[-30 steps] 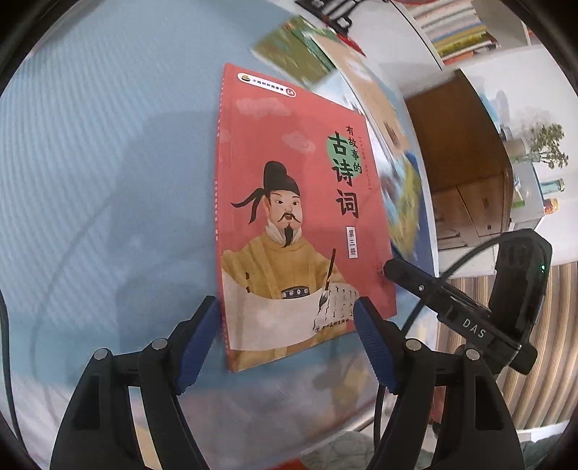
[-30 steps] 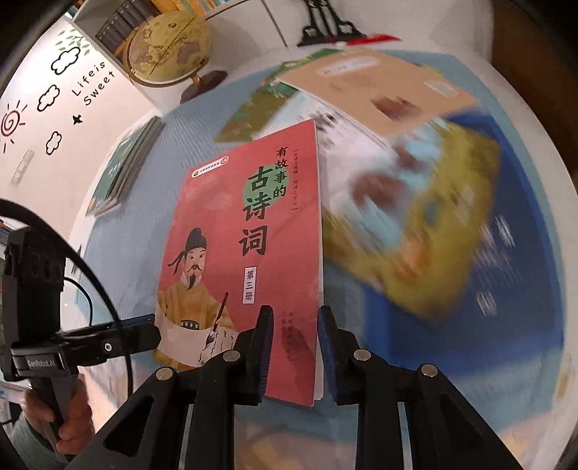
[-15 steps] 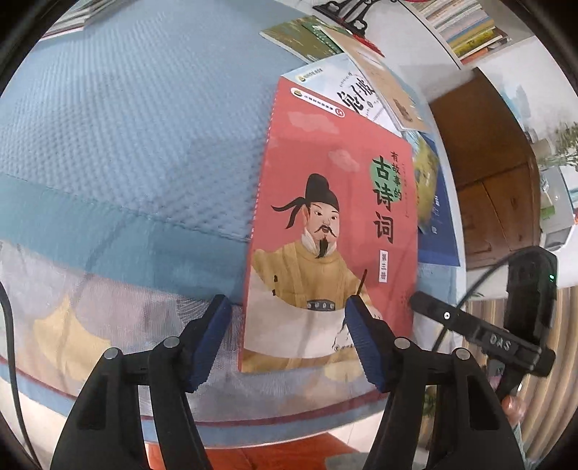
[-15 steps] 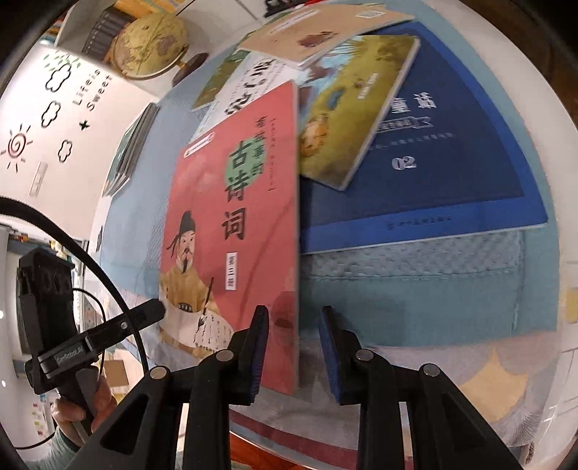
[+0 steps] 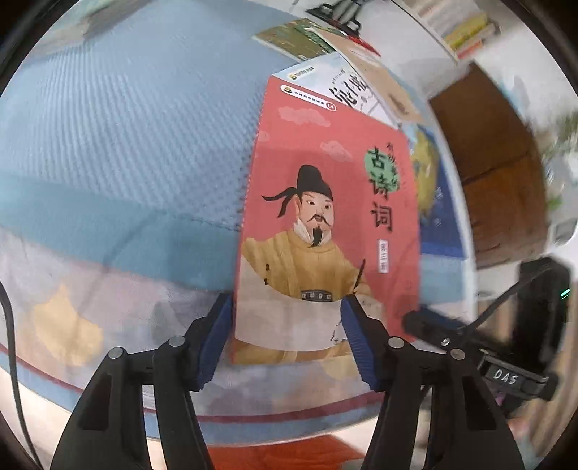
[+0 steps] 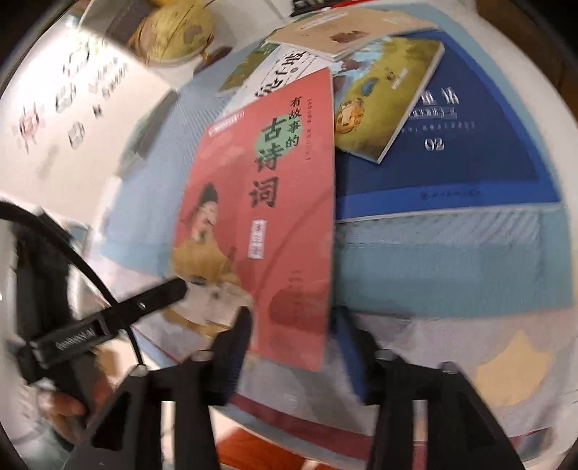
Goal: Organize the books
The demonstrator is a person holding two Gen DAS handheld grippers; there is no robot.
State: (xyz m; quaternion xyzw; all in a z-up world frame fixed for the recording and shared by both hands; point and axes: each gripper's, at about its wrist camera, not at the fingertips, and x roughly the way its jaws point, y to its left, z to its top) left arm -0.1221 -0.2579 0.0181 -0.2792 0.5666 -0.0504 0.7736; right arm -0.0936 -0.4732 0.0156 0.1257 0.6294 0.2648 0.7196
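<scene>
A red book [image 5: 325, 188] with a robed poet on its cover lies on the blue tablecloth [image 5: 108, 144], its near end over the table's edge. My left gripper [image 5: 287, 336] is closing. Its left pad is at the book's left edge and its right pad lies over the cover, and neither presses on it. In the right wrist view the same red book [image 6: 274, 202] has its lower right corner between the jaws of my right gripper [image 6: 292, 336], which are opening and no longer clamp it. The left gripper's body [image 6: 108, 318] shows there too, held by a hand [image 6: 65, 408].
Behind the red book lie a dark blue book [image 6: 469, 144], a yellow-green book [image 6: 383, 105], a white book [image 6: 281, 72] and a tan book [image 6: 343, 32], overlapping. A globe [image 6: 173, 32] stands at the back. A brown cabinet [image 5: 498, 162] is to the right of the table.
The red book has slid toward the near table edge and now overhangs it. The right jaws, shut on its corner before, have spread. The left jaws have narrowed around its lower end.
</scene>
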